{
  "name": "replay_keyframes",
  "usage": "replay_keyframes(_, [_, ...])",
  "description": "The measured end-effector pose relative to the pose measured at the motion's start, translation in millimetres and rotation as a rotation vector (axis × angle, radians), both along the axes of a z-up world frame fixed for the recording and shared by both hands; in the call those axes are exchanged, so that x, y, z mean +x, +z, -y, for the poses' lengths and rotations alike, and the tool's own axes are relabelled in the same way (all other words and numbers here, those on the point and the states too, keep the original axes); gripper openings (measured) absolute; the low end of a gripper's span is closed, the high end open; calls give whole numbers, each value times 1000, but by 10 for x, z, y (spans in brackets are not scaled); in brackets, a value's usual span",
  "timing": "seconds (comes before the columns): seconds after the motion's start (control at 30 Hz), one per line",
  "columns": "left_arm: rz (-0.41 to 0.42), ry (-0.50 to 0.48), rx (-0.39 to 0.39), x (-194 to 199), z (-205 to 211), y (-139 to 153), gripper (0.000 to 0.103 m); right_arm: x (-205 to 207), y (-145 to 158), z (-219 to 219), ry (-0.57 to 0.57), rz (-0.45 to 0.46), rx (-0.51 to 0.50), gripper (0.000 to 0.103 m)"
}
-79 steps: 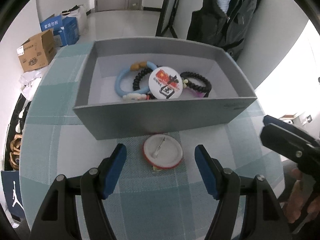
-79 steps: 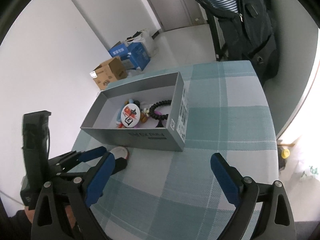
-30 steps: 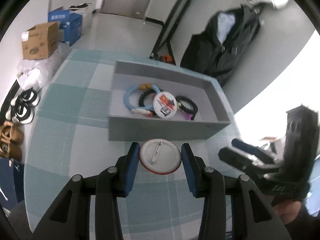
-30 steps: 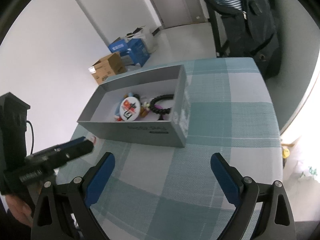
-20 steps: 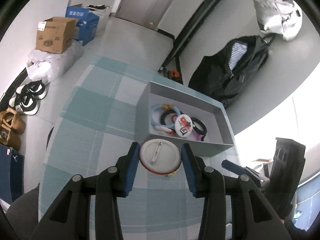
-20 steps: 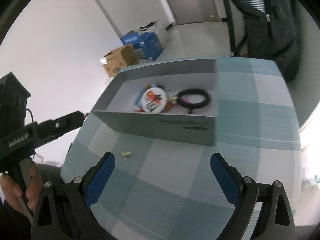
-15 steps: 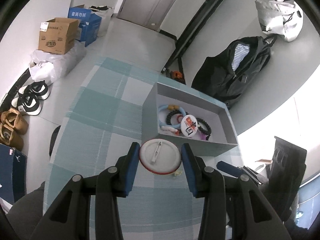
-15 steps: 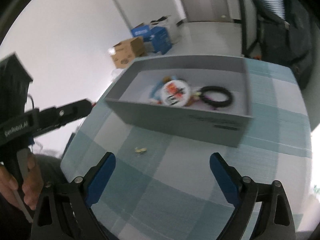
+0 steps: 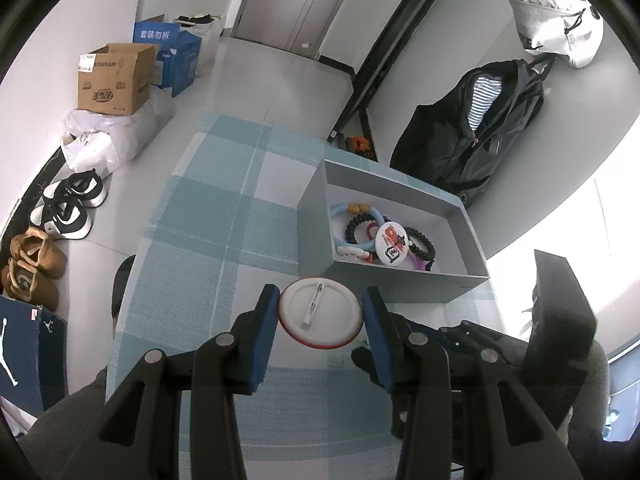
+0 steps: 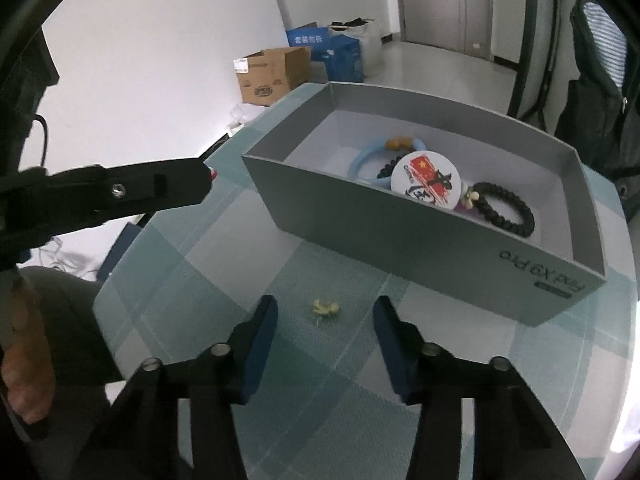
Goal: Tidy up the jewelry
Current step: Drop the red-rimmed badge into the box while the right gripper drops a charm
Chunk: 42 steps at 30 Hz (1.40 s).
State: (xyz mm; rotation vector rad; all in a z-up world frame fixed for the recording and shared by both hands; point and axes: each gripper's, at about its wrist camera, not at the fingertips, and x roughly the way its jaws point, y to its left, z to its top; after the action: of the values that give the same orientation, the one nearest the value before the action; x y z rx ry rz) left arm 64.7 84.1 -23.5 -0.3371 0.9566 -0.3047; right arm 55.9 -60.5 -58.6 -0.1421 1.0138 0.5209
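Round badge held up above the table

The white badge, pin side up, sits squeezed between the left gripper pads. The right gripper has its jaws apart around a tiny yellow charm on the checked cloth, near the grey box.

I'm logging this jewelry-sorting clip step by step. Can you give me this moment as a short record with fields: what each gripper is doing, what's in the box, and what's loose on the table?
left gripper: shut on the pin badge, back side up, held above the table
right gripper: open, empty, aimed at the small yellow charm
grey box: holds a blue bracelet, a printed badge and a black bead bracelet
loose on checked tablecloth: the small yellow charm only
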Motion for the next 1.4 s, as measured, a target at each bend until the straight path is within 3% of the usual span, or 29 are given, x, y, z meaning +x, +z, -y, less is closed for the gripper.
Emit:
replay_keyframes(0.3, [-4, -1, -3, 32, -28, -14, 37, 112, -23, -53, -11, 22, -67, 12])
replay_keyframes(1.07, [20, -39, 71, -2, 163, -2, 37, 59, 139, 273, -72, -10, 35, 12])
replay_keyframes(1.4, [39, -68, 106, 8, 390, 86, 37, -15, 393, 599, -118, 17, 137, 12])
